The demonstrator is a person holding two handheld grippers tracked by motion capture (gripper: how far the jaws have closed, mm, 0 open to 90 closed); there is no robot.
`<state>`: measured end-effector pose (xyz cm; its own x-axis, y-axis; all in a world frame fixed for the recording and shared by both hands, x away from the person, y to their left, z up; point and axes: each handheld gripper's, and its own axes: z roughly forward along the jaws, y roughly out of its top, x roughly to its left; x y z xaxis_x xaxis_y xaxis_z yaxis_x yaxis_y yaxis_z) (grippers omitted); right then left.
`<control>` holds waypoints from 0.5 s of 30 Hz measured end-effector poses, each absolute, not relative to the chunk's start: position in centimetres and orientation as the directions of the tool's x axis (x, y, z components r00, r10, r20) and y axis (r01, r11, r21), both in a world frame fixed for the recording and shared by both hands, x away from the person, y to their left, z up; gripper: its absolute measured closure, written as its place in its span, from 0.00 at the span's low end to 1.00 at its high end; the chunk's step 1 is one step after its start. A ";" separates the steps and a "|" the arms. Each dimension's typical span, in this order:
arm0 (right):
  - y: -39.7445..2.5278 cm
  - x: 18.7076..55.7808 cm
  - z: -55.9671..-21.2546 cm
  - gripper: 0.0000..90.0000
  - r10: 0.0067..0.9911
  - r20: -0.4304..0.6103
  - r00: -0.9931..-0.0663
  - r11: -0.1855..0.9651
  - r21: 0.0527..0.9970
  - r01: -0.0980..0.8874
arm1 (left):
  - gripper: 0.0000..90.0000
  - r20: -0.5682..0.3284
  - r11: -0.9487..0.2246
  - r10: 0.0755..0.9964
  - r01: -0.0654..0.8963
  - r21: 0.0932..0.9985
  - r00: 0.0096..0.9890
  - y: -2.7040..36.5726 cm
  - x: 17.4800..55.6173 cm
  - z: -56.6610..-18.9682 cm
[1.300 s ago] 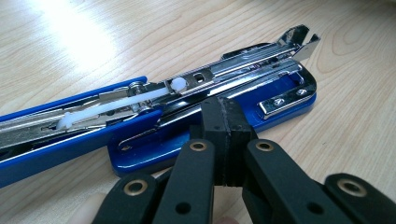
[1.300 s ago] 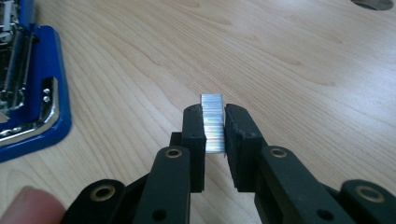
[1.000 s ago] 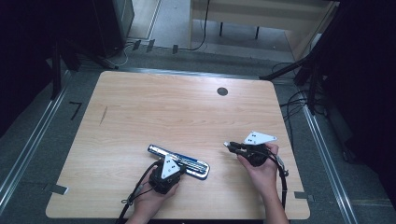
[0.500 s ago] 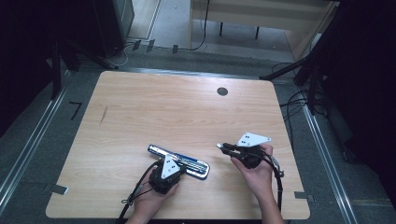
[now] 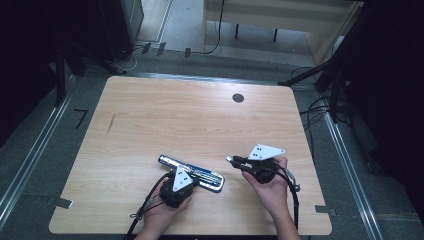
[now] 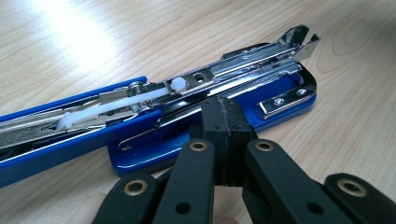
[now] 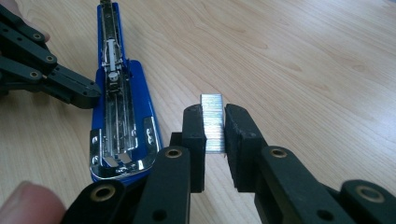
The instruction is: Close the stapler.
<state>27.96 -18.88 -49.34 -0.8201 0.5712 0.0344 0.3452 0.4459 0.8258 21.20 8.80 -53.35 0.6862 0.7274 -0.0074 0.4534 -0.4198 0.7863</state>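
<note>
High view: opened blue stapler [image 5: 192, 173] lies on the counter [image 5: 165, 115] at 6 o'clock. Left gripper view: left hand-held gripper [image 6: 227, 128], jaws pressed together, rests against its base. Right gripper view: right hand-held gripper [image 7: 215, 130] pinches a staple strip [image 7: 212, 122]

Bare wooden table [image 5: 190, 115] lies open to the far side, left and right. Near the front edge, the opened blue stapler [image 5: 192, 172] blocks the way, with the left gripper [image 6: 223, 135] pressed against its base.
</note>
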 end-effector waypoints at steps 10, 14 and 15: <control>-18.1 27.2 -48.9 0.89 0.558 0.046 -0.829 0.444 0.827 0.345 | 1.00 -0.005 -0.421 0.728 0.453 0.786 0.686 8.8 21.2 -53.3; -17.7 26.9 -48.8 0.89 0.547 0.048 -0.835 0.453 0.823 0.344 | 1.00 -0.005 -0.421 0.728 0.453 0.786 0.686 8.8 21.2 -53.3; -17.6 26.9 -48.7 0.89 0.545 0.049 -0.837 0.453 0.823 0.343 | 1.00 -0.005 -0.421 0.728 0.453 0.786 0.686 8.8 21.2 -53.3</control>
<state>26.89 -17.63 -48.73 -0.8370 0.5450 0.0493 0.3432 0.4527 0.8229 21.20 8.80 -53.34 0.6857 0.7279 -0.0050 0.4526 -0.4210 0.7861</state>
